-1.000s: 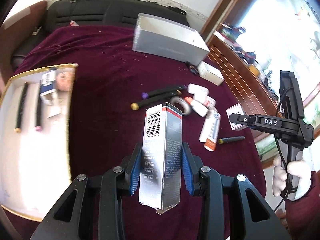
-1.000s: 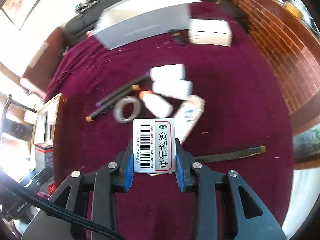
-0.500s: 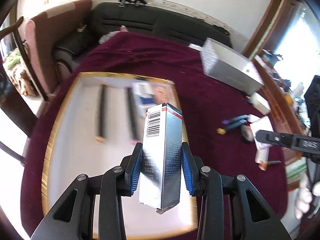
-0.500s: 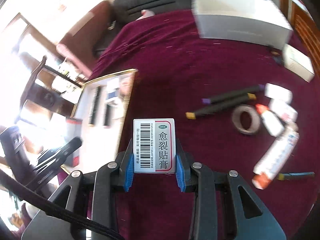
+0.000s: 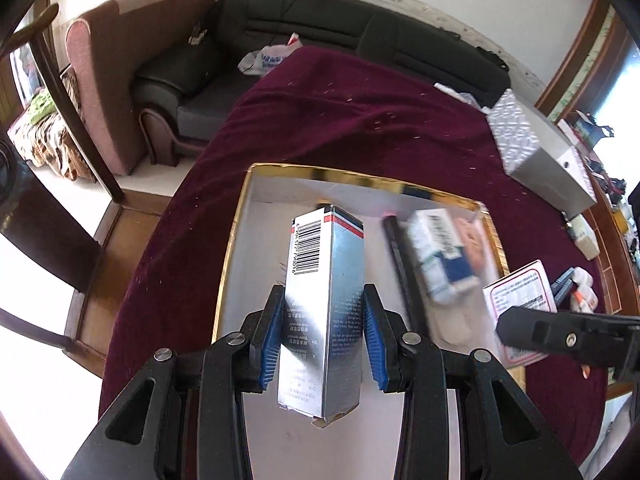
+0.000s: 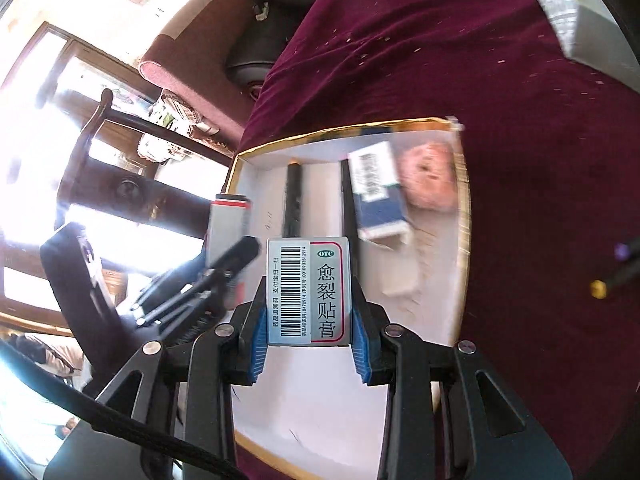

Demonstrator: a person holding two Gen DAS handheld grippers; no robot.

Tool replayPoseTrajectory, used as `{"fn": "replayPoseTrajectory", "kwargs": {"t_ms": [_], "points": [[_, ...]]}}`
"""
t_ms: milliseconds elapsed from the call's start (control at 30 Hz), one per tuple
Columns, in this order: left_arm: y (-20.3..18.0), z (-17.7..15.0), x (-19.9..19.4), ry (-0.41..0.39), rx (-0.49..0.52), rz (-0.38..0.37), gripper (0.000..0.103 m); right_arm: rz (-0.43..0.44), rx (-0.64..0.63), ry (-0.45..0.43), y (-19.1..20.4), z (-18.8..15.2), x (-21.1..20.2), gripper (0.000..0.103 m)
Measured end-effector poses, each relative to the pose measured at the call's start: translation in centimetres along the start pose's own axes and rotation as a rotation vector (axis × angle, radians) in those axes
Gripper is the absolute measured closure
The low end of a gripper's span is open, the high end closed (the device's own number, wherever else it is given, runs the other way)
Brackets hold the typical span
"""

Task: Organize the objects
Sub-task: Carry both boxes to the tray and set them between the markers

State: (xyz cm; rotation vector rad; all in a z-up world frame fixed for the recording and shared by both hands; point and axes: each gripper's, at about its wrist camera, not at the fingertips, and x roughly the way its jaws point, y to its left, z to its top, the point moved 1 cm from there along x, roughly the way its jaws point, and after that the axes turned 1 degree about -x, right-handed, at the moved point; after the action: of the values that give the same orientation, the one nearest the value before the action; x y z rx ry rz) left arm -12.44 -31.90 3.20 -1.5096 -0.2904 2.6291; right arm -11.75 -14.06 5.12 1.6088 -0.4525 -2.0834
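Two black pens [image 6: 294, 200], a blue-white box [image 6: 378, 192] and a pinkish item [image 6: 430, 184] were held in the gold-rimmed tray [image 6: 463, 216]. The left hand-held gripper [image 5: 324, 338] was clamped on a silver carton [image 5: 326, 304], the right hand-held gripper [image 6: 308, 332] on a barcoded box [image 6: 307, 290].

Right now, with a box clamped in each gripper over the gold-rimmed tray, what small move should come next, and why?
Probably lower the left gripper and set its silver carton on the bare white floor of the tray. The pens and the blue-and-white box lie further right, so that side looks free. The right gripper can follow with its OTC box.

Glossy silver carton [image 5: 326, 304], gold-foil tray rim [image 5: 360, 178], velvety maroon cloth [image 5: 360, 120]
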Motion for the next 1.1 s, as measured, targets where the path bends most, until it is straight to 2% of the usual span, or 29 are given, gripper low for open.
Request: {"fn": "replayPoseTrajectory", "kwargs": {"t_ms": [233,500,867,1100], "points": [[0.9,1.3,2.0,0.019,0.005,0.015,0.071,-0.041,0.024,0.007,1.1,1.9,3.4,0.071],[1.0,2.1,3.2,0.025,0.012,0.002,0.071,-0.071,0.049,0.014,1.1,3.9,5.4,0.071],[0.8,2.2,2.8,-0.026,0.035,0.057,0.070,-0.109,0.038,0.039,0.9,4.5,6.9,0.071],[1.1,2.3,2.2,-0.028,0.021,0.059,0.070,-0.113,0.034,0.047,1.0,4.7,7.4,0.071]]}}
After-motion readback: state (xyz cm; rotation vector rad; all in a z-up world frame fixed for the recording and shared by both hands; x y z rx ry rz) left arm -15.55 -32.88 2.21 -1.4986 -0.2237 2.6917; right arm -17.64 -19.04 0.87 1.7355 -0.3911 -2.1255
